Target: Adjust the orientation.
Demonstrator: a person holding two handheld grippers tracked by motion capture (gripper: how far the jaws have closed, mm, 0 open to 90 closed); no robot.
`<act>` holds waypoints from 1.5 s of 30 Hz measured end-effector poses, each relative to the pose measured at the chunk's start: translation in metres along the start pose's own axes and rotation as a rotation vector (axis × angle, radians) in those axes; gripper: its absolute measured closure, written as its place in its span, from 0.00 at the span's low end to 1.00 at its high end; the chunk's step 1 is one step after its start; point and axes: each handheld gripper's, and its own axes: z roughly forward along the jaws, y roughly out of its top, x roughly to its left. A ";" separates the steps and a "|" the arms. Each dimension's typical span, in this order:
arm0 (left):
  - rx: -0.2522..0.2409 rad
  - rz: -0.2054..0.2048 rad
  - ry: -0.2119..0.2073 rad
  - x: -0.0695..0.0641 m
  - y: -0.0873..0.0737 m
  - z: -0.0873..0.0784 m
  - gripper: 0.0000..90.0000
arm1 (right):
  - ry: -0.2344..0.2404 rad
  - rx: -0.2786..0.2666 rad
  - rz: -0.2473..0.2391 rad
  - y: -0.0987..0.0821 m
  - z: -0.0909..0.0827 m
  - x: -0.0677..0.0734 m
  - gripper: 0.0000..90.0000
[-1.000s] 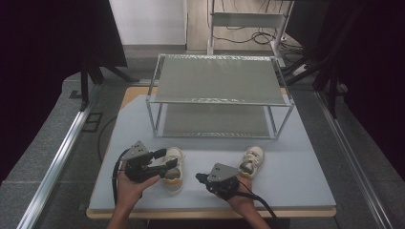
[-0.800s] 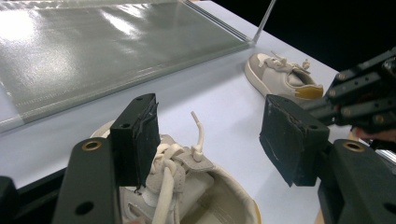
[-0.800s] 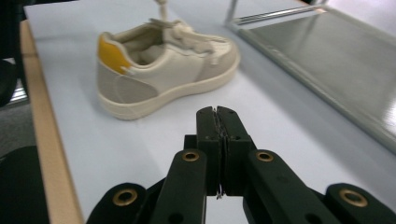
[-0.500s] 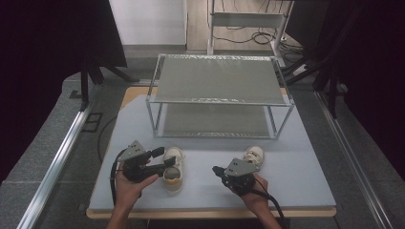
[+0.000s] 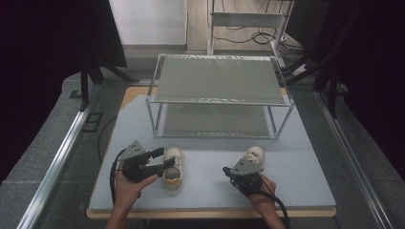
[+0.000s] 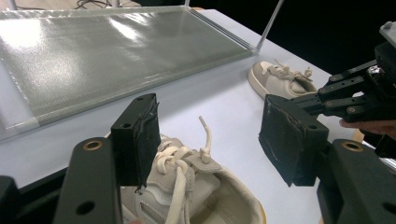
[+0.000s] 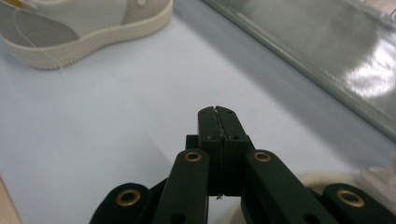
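Two small beige sneakers lie on the pale table. The left sneaker lies between the wide-apart jaws of my left gripper, which is open; one pad sits by the laces and the other stands off the shoe. The right sneaker rests just beyond my right gripper. That gripper's jaws are shut with nothing between them and point left over bare table. The right gripper view has the left sneaker at top left.
A two-level metal-framed rack with translucent shelves stands at the back of the table. Its lower shelf lies close behind the shoes. Dark floor and stands surround the table; its wooden front edge runs near the hands.
My right gripper has slid to the right along the table's front, away from the left sneaker and up beside the right one. The left gripper has stayed in place.
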 end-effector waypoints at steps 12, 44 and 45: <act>0.011 0.001 -0.002 0.000 -0.001 0.001 0.41 | -0.003 0.039 0.017 -0.013 -0.002 -0.004 1.00; 0.103 0.053 -0.014 -0.012 -0.012 0.029 0.40 | -0.015 0.087 -0.034 -0.016 0.001 0.003 0.97; 0.103 0.053 -0.014 -0.012 -0.012 0.029 0.40 | -0.015 0.087 -0.034 -0.016 0.001 0.003 0.97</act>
